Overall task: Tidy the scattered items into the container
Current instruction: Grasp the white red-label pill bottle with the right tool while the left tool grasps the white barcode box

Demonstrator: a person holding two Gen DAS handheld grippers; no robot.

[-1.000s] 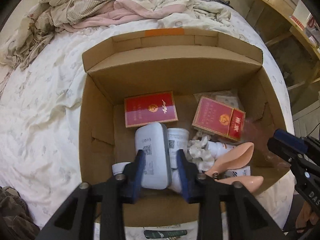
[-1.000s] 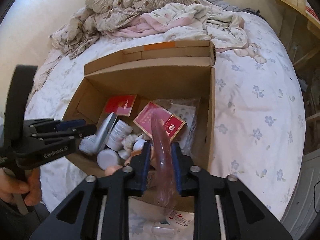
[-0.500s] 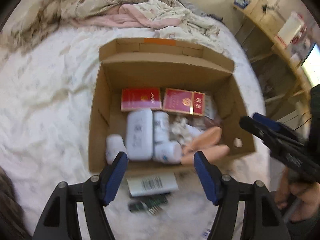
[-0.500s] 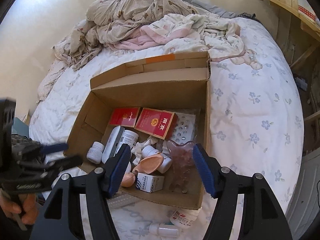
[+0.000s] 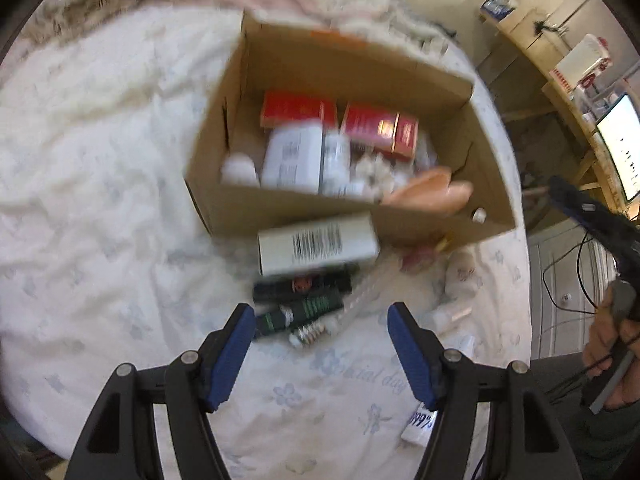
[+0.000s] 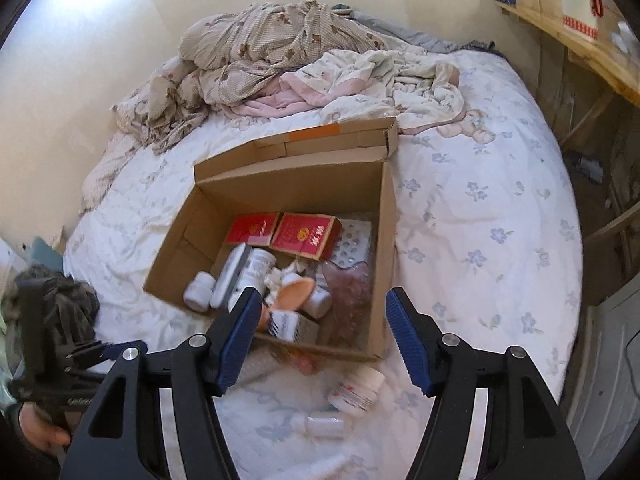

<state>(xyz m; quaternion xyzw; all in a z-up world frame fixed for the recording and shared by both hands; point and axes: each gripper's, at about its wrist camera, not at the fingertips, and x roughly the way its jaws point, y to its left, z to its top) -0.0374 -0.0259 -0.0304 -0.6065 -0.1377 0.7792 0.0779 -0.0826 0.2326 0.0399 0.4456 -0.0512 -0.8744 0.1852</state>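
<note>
Left wrist view, blurred: left claw (image 5: pixel 320 338) hangs over the bed (image 5: pixel 92 184), jaws apart, nothing btwn them; they've just been opening a bit more. Box (image 5: pixel 400 222) sits ahead on the bed w/ two red packs (image 5: pixel 340 118), a white case (image 5: pixel 294 158), white bottles and a peach shoehorn (image 5: pixel 430 192) inside. Just outside the box's near wall: a white carton (image 5: pixel 316 244) w/ barcode, then dark tubes (image 5: pixel 300 300) nearer the claw. Right claw (image 5: pixel 580 208) shows at the right edge, held by a hand (image 5: pixel 612 344).

Right wrist view, sharp: right claw (image 6: pixel 320 328) has jaws wide apart, empty; they've just been opening. Box (image 6: pixel 382 248) lies beyond the tips, open. In it: red packs (image 6: pixel 284 232) at the back, blister sheet (image 6: pixel 352 242) by the right wall, case (image 6: pixel 234 274) and bottles left, shoehorn (image 6: pixel 296 292) mid, a pink see-through piece (image 6: pixel 348 296) in the near right corner. On the bed (image 6: pixel 480 232) near the box's front: a white jar (image 6: pixel 358 390) and a small bottle (image 6: pixel 324 426). Rumpled blankets (image 6: pixel 288 60) at the far end. Left claw (image 6: pixel 88 354) at lower left, its jaws hard to make out here.
</note>
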